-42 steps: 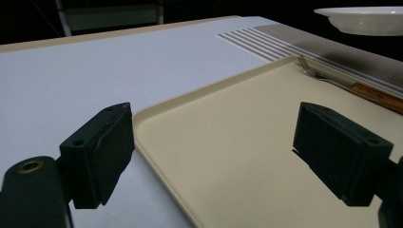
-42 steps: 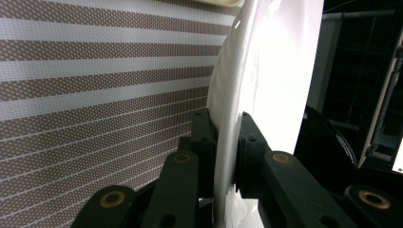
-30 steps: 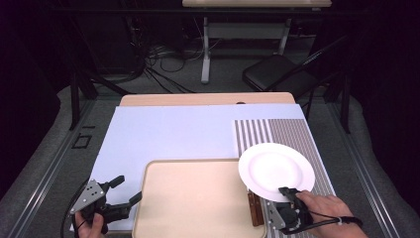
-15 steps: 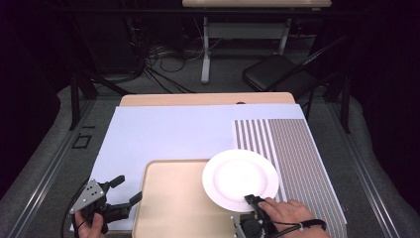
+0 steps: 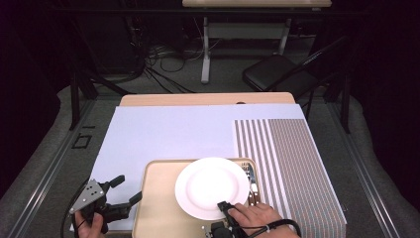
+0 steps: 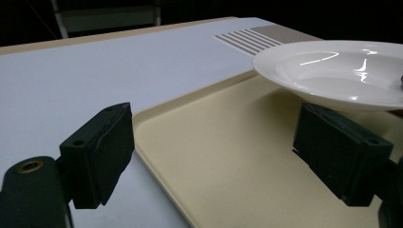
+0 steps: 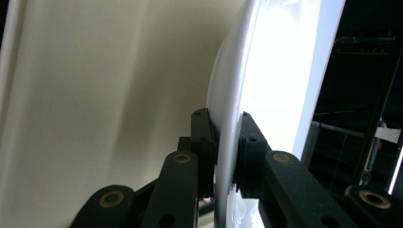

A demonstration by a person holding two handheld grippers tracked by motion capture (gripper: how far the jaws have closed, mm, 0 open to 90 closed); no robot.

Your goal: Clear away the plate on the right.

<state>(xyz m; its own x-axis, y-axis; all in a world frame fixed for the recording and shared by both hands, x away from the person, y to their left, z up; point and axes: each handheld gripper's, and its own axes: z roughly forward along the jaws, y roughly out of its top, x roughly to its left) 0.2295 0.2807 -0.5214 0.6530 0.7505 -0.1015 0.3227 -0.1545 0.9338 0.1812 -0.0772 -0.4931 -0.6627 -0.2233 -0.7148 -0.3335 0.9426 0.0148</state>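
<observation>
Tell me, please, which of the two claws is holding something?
The right claw: its jaws are clamped on the rim of the white plate above the tray. The left claw stands open, gripping nothing.

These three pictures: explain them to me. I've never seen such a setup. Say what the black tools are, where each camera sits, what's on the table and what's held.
A person holds a two-jaw gripper in each hand. One camera looks down from above; the other two ride on the grippers, looking along their black jaws. On the table lie a pale sheet, a striped mat and a beige tray with cutlery at its right edge. The right gripper is shut on the rim of a white plate, held above the tray. The left gripper is open, holding nothing, at the tray's left edge.
</observation>
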